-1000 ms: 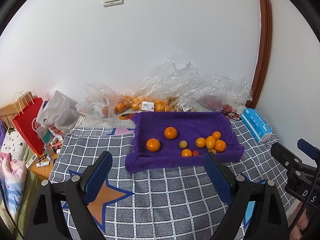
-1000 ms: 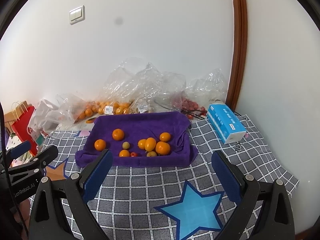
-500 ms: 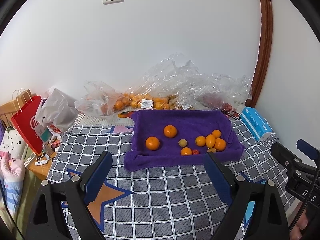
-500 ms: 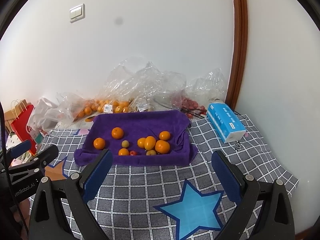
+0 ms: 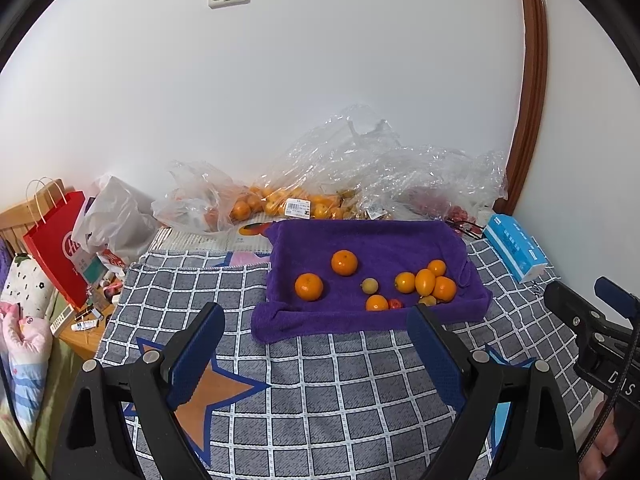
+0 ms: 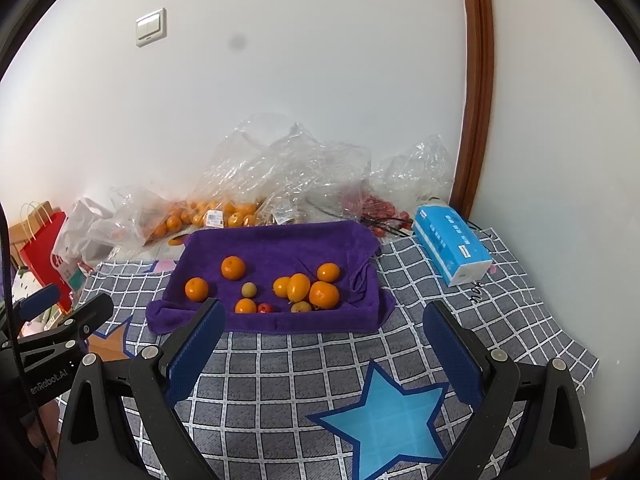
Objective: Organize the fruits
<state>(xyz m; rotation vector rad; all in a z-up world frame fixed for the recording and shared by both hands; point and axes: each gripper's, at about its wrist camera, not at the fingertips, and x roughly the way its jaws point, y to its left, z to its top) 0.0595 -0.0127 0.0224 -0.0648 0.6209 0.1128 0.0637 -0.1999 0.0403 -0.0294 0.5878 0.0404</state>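
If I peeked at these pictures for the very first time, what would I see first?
Probably the bright purple towel in the middle of the checked blanket, dotted with little orange fruits. Next, the crinkly clear plastic bags piled against the white wall behind it. Close up, two black tools with blue pads, the left tool and right tool, stand open and empty.

Even, bright indoor light, soft shadows only. Both views sharp, no motion blur. Heavy fisheye bend: door frame [image 6: 476, 92] curves, black vignette in corners. Dark smudge on right-wrist lens over the wall [image 6: 237, 42]. Mild glare on plastic bags [image 5: 360, 160].
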